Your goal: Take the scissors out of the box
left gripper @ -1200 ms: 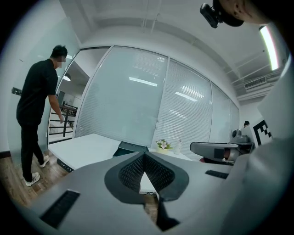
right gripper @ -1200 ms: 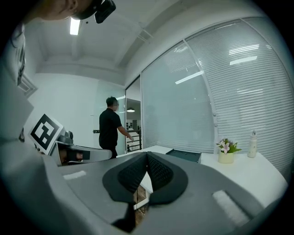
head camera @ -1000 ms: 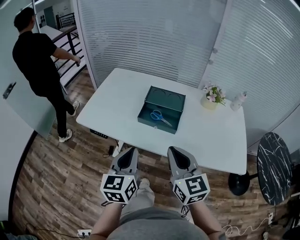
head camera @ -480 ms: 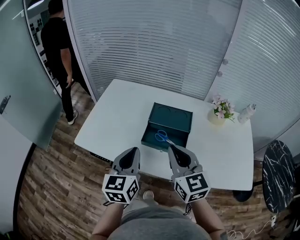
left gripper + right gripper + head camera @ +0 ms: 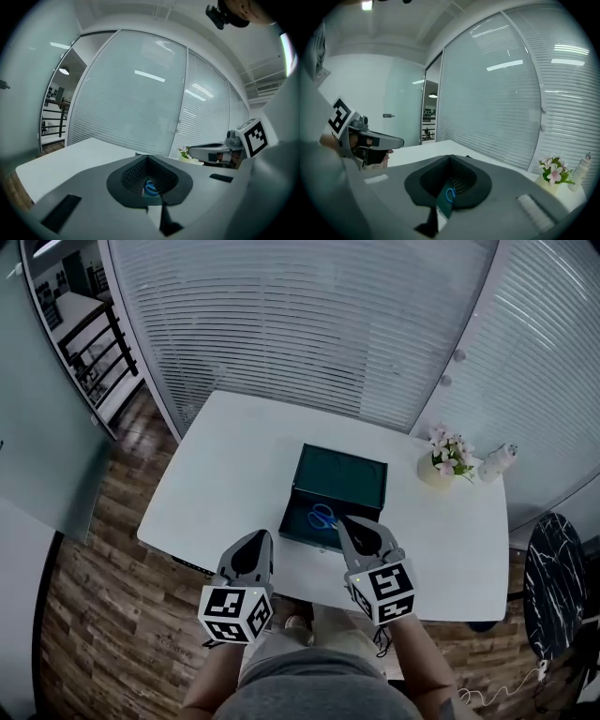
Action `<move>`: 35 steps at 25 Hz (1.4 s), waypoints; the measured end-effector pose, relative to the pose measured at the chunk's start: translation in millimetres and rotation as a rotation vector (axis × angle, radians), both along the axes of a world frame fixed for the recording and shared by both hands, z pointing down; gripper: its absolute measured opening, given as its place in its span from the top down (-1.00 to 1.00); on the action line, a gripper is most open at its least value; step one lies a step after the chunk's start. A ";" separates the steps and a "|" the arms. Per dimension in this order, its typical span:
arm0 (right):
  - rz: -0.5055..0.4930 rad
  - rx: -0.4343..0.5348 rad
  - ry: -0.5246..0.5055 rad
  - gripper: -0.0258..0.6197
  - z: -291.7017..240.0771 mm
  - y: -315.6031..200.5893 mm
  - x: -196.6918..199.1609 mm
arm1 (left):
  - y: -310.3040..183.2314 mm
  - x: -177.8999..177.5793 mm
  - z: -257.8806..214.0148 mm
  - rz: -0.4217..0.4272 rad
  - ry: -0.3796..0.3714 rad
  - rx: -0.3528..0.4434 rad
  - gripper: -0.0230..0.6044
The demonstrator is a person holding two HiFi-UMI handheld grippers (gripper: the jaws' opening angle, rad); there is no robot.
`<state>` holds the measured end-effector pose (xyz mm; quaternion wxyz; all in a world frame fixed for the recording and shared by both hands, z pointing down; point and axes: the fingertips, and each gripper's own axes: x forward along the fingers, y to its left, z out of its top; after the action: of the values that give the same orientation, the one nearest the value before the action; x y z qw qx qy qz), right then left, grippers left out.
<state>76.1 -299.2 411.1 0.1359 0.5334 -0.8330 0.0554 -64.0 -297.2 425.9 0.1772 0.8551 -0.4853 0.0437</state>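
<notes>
Nearest, two grippers were held out side by side above the person's lap. The left gripper [image 5: 257, 536] was seen with its jaws brought together and nothing gripped, its tip at the near edge of the white table [image 5: 225, 465], left of the box [image 5: 342, 479]. The right gripper [image 5: 345, 520] was likewise closed and empty. Its tip was placed over the box's near wall, just beside the scissors [image 5: 322, 517]; whether they touched could not be made out. The blue-handled scissors were laid flat inside the open-topped teal box, toward its near end. Farther off to the right, a pot of pink flowers [image 5: 442, 463] and a small white bottle [image 5: 497, 462] were stood close together near the table's far corner. Behind everything, slatted blinds [image 5: 309, 324] were seen.
</notes>
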 end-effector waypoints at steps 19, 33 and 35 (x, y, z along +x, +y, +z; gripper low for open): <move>-0.223 -0.359 0.220 0.89 124.2 -85.7 4.4 | -43.0 9.7 24.3 -0.046 -0.024 -0.055 0.91; -0.360 -0.536 0.307 0.69 192.8 -99.1 -10.7 | -54.2 9.1 39.5 -0.067 -0.032 -0.094 0.91; -0.393 -0.555 0.324 0.68 201.3 -96.3 -15.9 | -55.3 9.0 40.2 -0.068 -0.031 -0.097 0.91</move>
<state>60.2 -395.5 612.4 0.4134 0.3082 -0.8404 0.1669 -54.9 -352.5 466.1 0.2122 0.8276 -0.5143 0.0744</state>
